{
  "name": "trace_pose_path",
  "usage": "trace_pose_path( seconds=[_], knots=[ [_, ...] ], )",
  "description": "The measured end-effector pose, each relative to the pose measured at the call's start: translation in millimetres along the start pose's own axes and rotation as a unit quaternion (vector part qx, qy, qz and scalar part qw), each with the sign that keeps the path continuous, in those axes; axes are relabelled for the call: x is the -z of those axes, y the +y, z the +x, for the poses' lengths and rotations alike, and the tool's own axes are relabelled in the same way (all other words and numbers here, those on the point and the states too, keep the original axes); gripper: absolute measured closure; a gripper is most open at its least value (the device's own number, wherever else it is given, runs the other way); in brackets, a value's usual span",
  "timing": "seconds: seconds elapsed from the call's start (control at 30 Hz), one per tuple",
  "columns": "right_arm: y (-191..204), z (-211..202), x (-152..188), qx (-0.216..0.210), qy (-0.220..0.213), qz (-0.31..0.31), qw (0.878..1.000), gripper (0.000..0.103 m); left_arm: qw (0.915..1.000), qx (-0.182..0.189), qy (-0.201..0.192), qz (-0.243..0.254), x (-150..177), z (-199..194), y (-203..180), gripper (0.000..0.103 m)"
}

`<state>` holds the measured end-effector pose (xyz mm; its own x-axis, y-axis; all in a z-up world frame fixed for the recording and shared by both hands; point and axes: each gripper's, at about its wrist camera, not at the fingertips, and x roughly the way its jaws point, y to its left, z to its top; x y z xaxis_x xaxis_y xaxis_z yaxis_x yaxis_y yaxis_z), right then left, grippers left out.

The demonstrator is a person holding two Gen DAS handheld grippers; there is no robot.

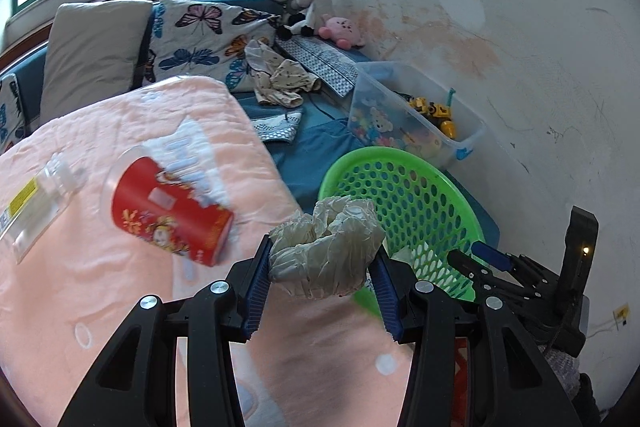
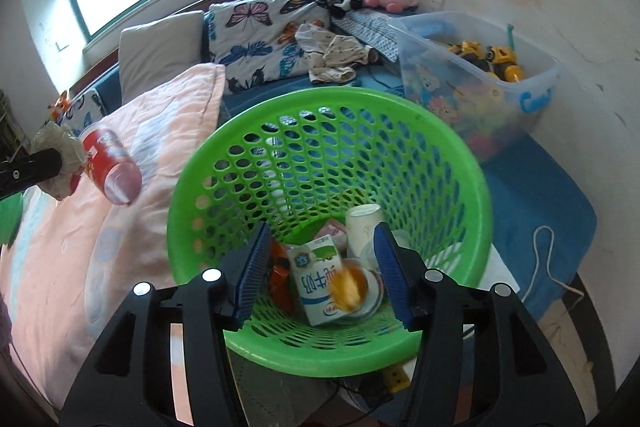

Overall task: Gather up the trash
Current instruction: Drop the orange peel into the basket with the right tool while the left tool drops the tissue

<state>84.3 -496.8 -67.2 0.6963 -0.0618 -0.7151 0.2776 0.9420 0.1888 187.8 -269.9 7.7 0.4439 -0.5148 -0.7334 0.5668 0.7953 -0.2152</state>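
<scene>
**Fingers: left clamped on wad, right parted over basket**

Left gripper [image 1: 320, 279] fingers pinch a crumpled whitish plastic wad [image 1: 326, 251] between the blue pads. Left of them, a red printed cylindrical can [image 1: 172, 215] and a clear plastic bottle [image 1: 36, 203] lie on the pink quilt [image 1: 100, 307]. Right gripper [image 2: 320, 271] fingers stand apart, gripping nothing, over the green perforated plastic basket [image 2: 332, 111]; below, between them, a white-green milk carton [image 2: 320, 279] and a blurred orange object [image 2: 349, 285].

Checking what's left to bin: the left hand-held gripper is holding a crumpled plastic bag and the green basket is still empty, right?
Not empty. The right wrist view shows the green basket already holds a milk carton and paper cup. The left hand-held gripper does hold the crumpled plastic bag.
</scene>
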Motion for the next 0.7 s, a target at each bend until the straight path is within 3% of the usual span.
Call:
trace_pose_path(
  seconds=[0.43, 0.7],
  knots=[
    [-16.1, -38.6, 4.7, 0.003, -0.038, 0.009, 0.999, 0.043, 0.9986, 0.026, 0.037, 0.027, 0.4, 46.8, -41.9, 0.056],
    [-23.0, -47.4, 8.9, 0.002, -0.044, 0.016, 0.999, 0.041, 0.9974, 0.037, 0.053, 0.031, 5.2, 64.2, -50.9, 0.048]
  ],
)
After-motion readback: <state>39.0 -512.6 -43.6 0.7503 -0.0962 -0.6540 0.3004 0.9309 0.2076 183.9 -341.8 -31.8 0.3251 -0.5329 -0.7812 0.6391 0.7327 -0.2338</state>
